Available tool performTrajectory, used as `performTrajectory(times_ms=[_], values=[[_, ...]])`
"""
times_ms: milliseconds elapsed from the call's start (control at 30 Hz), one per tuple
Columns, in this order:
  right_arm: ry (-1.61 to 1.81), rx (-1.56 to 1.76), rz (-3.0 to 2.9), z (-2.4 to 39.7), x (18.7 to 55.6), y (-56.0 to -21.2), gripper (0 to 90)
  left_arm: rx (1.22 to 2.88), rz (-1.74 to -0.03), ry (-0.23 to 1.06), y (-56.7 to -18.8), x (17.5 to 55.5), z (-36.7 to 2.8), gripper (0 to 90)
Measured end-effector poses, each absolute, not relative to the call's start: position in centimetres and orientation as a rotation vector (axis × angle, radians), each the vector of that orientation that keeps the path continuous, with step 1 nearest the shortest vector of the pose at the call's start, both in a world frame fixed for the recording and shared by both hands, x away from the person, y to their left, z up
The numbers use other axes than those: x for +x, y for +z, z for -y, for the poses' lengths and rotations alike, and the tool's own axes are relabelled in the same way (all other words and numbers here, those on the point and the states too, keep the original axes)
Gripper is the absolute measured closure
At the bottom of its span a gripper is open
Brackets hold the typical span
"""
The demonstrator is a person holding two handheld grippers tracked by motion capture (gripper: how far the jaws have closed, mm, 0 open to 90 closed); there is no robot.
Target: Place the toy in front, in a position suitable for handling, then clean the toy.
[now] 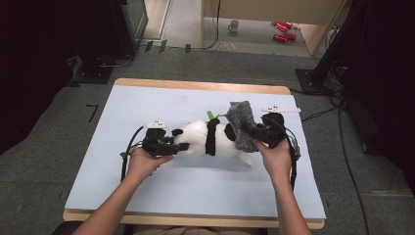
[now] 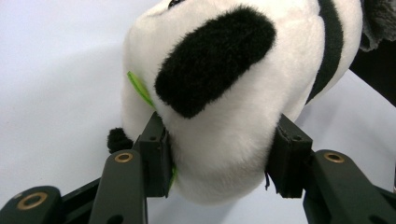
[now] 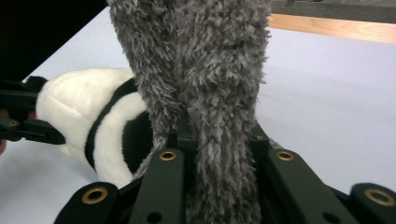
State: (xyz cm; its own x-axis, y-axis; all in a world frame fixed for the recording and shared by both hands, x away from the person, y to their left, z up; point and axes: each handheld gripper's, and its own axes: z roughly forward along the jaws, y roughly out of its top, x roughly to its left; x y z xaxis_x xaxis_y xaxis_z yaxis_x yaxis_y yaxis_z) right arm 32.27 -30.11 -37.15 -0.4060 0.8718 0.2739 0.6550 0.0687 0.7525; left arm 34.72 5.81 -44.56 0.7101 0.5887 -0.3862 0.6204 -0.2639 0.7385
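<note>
A pale blue table (image 1: 147, 196) carries a plush panda (image 1: 205, 139) lying on its side near the middle, its long axis running left to right between the two hands. Over its right end, touching it, hangs a fuzzy grey sock (image 1: 243, 125). The left gripper (image 1: 169, 145) clamps the panda's rounded white left end between partly closed jaws. The right gripper (image 1: 252, 133), nearer the sock, is closed tight on the grey fabric.
</note>
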Motion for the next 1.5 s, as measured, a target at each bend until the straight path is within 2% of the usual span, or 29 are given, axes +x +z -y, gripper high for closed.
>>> performTrajectory(times_ms=[167, 333, 533, 900, 967, 1100, 1167, 1500], values=[[1.263, 1.550, -2.078, 30.7, 31.6, -36.1, 76.2, 1.932, -0.952, -0.050, -44.6, 34.8, -5.9, 49.5], [1.318, 1.449, -2.165, 28.9, 30.5, -34.5, 76.0, 1.930, -0.946, -0.046, -44.6, 34.8, -6.0, 48.8], [1.309, 1.444, -2.300, 26.7, 31.5, -36.5, 75.9, 1.928, -0.939, -0.045, -44.7, 34.8, -6.1, 48.2], [1.301, 1.424, -2.284, 26.4, 31.8, -37.2, 75.9, 1.919, -0.936, -0.034, -44.8, 34.7, -6.0, 46.6], [1.296, 1.421, -2.278, 26.4, 31.8, -37.3, 75.9, 1.919, -0.933, -0.032, -44.8, 34.6, -6.1, 44.0], [1.268, 1.400, -2.263, 26.3, 31.8, -37.3, 75.9, 1.912, -0.906, -0.030, -44.7, 34.6, -6.3, 31.5], [1.265, 1.396, -2.245, 26.3, 31.9, -37.4, 75.9, 1.912, -0.883, -0.009, -44.8, 34.6, -6.5, 29.5], [1.332, 1.410, -2.179, 26.8, 33.6, -38.0, 75.4, 1.936, -0.797, 0.089, -45.0, 34.8, -8.4, 32.4]])
